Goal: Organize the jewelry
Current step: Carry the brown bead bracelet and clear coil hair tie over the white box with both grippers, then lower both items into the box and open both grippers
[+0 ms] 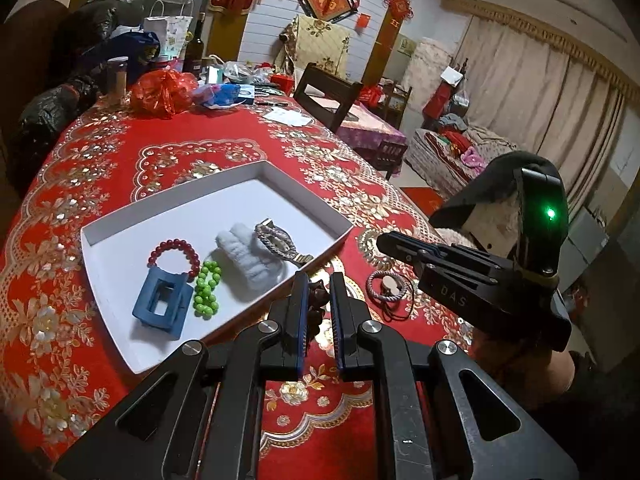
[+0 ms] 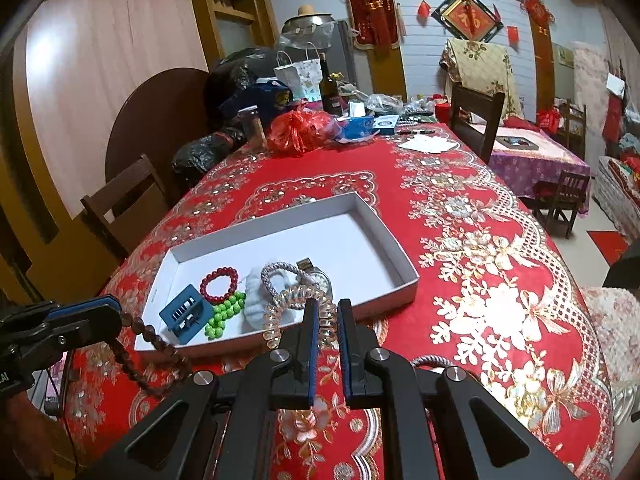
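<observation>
- Jewelry fills a white tray on the red tabletop
- Left gripper, jaws clamped on brown beads
- Right gripper, jaws clamped on a clear coil band

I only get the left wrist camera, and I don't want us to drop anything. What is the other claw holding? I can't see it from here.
Observer: The right claw is shut on a clear spiral hair tie. The right wrist view shows it pinched between the pads.
Operator: And my dark beads, is it a long string? I only see a little bit.
Observer: Yes. In that view the brown bead string hangs from the left claw in a long loop, in front of the near corner of the white tray.
</observation>
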`<state>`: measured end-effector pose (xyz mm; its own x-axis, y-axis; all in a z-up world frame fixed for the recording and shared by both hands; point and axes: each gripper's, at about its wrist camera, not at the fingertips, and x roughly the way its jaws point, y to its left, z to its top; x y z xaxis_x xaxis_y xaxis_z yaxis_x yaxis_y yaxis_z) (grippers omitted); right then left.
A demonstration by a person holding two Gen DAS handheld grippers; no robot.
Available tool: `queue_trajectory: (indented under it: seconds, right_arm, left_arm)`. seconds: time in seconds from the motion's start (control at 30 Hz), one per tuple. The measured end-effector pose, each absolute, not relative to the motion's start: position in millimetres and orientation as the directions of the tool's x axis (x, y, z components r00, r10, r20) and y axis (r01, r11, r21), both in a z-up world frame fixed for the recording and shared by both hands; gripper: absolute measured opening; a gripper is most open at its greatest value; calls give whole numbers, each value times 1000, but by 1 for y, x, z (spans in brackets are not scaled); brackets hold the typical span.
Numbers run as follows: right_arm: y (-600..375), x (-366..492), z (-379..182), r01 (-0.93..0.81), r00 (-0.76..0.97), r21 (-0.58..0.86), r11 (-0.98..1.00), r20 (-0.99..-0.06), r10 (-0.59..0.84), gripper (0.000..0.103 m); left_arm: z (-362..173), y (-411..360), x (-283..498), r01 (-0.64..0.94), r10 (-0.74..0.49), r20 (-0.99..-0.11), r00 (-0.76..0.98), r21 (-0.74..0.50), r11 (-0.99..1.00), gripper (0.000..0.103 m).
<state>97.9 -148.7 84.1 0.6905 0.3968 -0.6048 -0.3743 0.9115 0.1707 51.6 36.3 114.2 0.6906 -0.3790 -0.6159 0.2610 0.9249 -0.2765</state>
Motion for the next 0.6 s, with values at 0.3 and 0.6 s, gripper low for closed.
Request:
queue_trajectory:
  seconds: [0.3, 0.6]
  right_arm:
    - [-142, 111, 82, -369, 688, 180, 912, -607, 399, 8]
    - [-136, 131, 87, -369, 692, 204, 907, -591, 415, 8]
  left_arm:
    - [113, 43, 64, 232, -358, -622, 697, -277, 932, 9]
    - [122, 66, 102, 169, -283, -611, 740, -238, 956, 9]
